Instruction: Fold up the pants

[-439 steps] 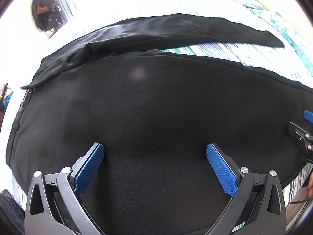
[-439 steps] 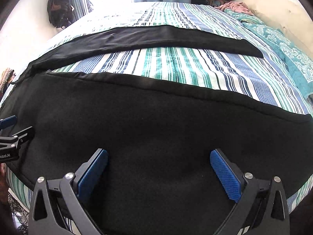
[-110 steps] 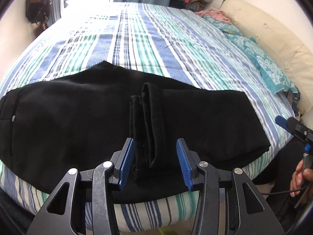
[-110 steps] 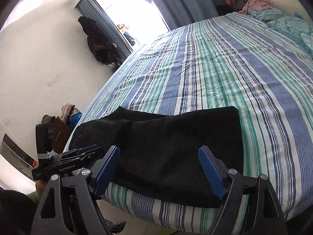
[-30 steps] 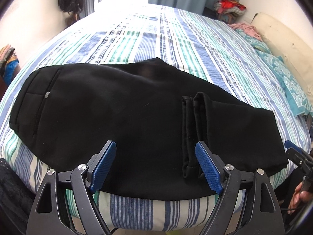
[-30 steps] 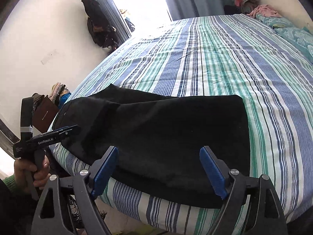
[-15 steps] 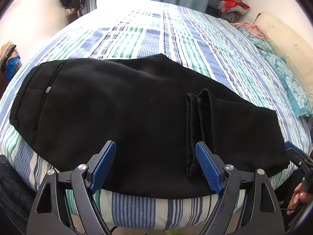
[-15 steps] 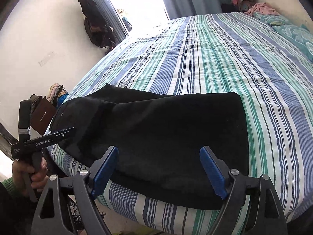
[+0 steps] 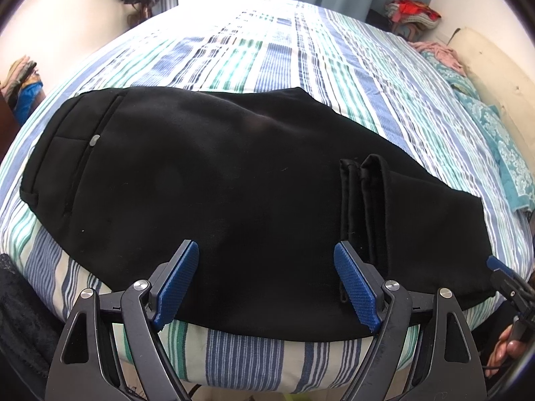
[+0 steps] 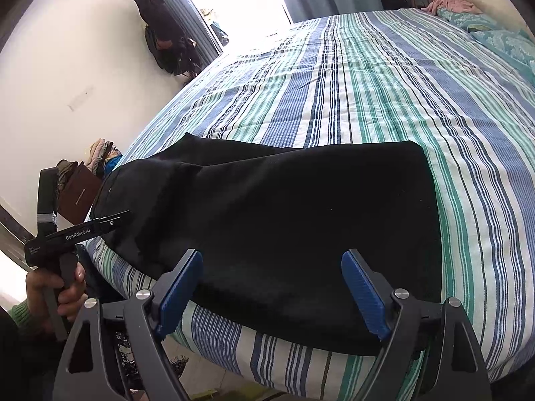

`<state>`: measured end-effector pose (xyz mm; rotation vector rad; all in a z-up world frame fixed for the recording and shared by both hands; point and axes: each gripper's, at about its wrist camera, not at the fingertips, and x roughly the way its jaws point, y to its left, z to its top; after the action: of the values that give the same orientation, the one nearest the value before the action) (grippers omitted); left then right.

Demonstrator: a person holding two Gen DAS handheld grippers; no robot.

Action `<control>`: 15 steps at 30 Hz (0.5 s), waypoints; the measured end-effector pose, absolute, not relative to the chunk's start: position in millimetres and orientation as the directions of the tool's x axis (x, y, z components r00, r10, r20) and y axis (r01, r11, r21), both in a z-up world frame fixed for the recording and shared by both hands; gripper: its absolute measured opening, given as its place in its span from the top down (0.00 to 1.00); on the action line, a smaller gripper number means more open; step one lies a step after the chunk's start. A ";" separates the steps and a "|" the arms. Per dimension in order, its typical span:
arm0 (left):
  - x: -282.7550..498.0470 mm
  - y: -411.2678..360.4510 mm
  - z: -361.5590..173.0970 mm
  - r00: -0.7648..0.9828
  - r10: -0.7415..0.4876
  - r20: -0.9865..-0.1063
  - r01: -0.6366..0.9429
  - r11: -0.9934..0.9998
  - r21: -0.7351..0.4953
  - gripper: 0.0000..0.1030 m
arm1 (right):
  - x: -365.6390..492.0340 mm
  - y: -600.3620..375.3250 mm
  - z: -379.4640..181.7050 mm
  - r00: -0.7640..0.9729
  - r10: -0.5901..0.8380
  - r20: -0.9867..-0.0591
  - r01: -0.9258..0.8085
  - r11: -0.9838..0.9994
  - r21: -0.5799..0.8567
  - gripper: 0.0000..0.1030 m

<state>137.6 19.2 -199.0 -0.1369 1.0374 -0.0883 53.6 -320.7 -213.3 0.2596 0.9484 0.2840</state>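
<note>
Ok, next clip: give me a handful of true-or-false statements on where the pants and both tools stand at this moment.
1. The black pants lie on a striped bedspread. True.
2. The left tool is clamped on the pants. False: its jaws stand wide open with nothing gripped.
3. The leg cuffs lie folded over on top of the pants. True.
4. The right tool is holding a fold of fabric. False: it is open and grips nothing.
5. The pants lie in the middle of the bed. False: they lie along the near edge.
</note>
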 end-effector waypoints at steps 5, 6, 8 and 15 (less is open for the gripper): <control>138.1 21.7 -200.3 0.500 -0.134 -0.856 -0.002 0.988 -0.156 0.17 | 54.1 -322.3 -214.0 0.550 0.351 -0.758 -0.118 0.931 0.345 0.17; 138.2 22.0 -200.1 0.499 -0.135 -0.856 -0.001 0.988 -0.156 0.17 | 54.1 -322.5 -214.2 0.550 0.351 -0.758 -0.117 0.931 0.346 0.17; 141.3 24.7 -197.5 0.494 -0.147 -0.857 0.005 0.986 -0.166 0.17 | 54.3 -323.1 -214.3 0.550 0.351 -0.758 -0.116 0.930 0.348 0.17; 202.0 149.2 -140.0 0.566 -0.238 -0.789 -0.145 0.914 -0.379 0.15 | 50.7 -327.5 -210.6 0.565 0.347 -0.749 -0.113 0.931 0.347 0.17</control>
<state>202.0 149.2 -140.0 -0.4319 0.9760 -0.0562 50.7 -327.5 -210.6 0.2737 0.9346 0.2745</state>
